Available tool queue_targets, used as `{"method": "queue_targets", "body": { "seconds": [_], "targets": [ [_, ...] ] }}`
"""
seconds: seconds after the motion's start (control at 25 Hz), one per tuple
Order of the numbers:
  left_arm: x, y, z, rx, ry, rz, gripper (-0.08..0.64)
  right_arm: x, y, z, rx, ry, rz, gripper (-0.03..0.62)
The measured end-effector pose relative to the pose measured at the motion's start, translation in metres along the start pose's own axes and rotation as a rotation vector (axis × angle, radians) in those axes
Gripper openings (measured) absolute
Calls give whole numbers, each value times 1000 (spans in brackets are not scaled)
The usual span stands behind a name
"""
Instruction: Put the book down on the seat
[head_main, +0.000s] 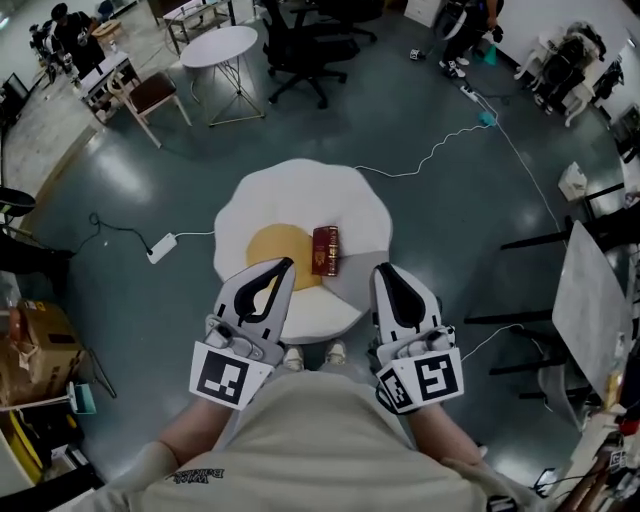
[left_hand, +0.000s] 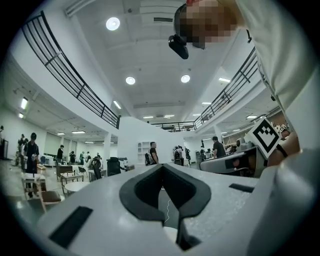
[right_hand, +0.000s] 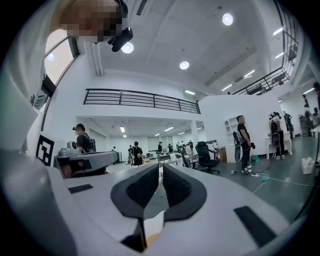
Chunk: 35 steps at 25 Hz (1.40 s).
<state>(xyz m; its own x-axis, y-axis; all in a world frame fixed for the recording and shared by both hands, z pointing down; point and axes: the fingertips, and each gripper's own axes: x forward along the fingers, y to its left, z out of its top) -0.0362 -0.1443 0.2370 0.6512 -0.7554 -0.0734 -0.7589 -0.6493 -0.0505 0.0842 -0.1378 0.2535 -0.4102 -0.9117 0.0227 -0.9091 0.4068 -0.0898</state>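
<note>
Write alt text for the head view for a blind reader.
A dark red book lies on a white, fried-egg-shaped seat, at the right edge of its yellow centre. The left hand-held gripper and right hand-held gripper, both empty, are held over the seat's near edge.

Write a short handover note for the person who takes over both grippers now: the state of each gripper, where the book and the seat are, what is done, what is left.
Left gripper: shut, empty, held near the body at the seat's near side.
Right gripper: shut, empty, level with the left one.
Book: lies flat on the egg-shaped seat, at the right edge of its yellow centre, touched by neither gripper.
Done: the book is down on the seat.
Left: nothing more seems needed.
</note>
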Motion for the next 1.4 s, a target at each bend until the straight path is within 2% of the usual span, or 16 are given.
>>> {"method": "queue_targets", "body": {
  "seconds": [0.2,0.48,0.96,1.4],
  "targets": [
    [-6,8,2,-7,-9,32,5,8,0,-1,16,2,6,10],
    [-7,6,0,-3,-8,9,5,9,1,5,-46,5,8,1],
    [1,6,6,-11,-16,-2,5,7,11,20,-91,-22,33,2],
    [5,-4,5,-29,-5,-30,5,2,4,21,-79,-16,35,1]
  ]
}}
